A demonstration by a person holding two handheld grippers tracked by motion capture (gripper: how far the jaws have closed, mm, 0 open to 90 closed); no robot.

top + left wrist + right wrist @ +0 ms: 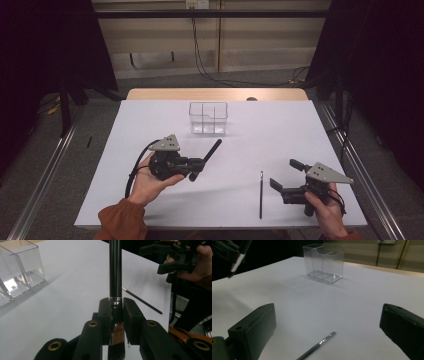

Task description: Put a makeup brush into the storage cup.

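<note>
Over the bench point(150, 115), my left fingers point(116, 307) gripped the thick brush point(209, 154), probably headed for the clear organizer point(208, 119); right fingers point(397, 322) hung released over the thin brush point(261, 194).

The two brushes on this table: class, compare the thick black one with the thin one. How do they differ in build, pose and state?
The thick brush has a stout black handle; the thin brush is a slender stick. The thick brush is clamped at its metal collar in the left tongs, raised off the white table with its handle slanting up; the thin brush lies flat and untouched before the open right tongs. Both have dark handles.
</note>
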